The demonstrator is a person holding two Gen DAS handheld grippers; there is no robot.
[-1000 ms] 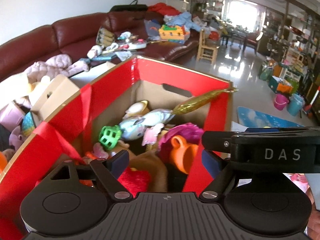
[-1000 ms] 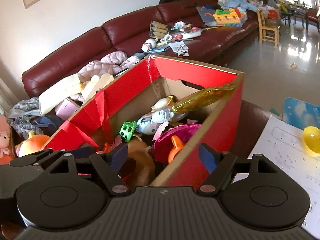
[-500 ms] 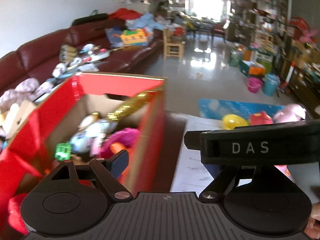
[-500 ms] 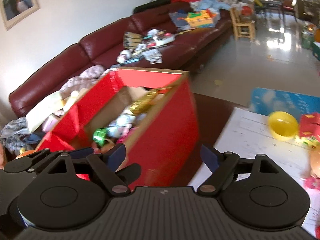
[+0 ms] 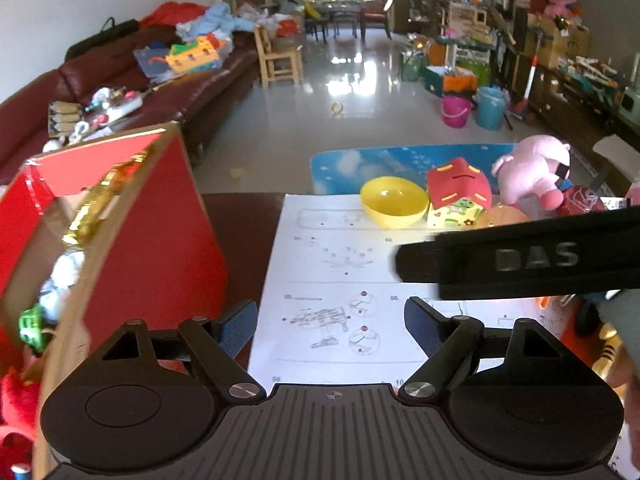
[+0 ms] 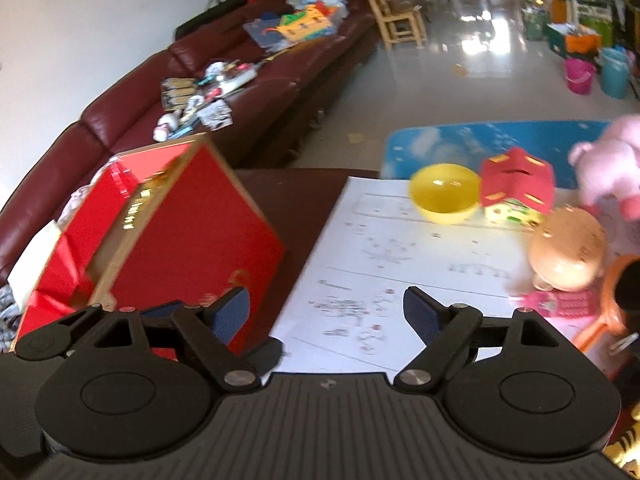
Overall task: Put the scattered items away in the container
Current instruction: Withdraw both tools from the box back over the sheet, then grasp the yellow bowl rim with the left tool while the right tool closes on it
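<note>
1. The red cardboard box (image 5: 152,240) filled the left side of both views on the dark bench (image 5: 240,216), left of both grippers; a gold foil item (image 5: 100,200), a green toy (image 5: 30,326) and other toys lay inside.
2. A white instruction sheet (image 5: 332,280) covered the bench in the centre of each frame, under both grippers.
3. The left gripper (image 5: 330,320) stood wide open over the sheet, holding and touching nothing.
4. The right gripper (image 6: 326,310) was likewise spread wide and empty; its black body crossed the right of the left view.
5. At upper right, beyond the grippers, stood a pink plush pig (image 5: 534,170), a yellow bowl (image 5: 394,202), a red-roofed toy house (image 5: 458,194) and a tan round toy (image 6: 568,254), close together.
</note>
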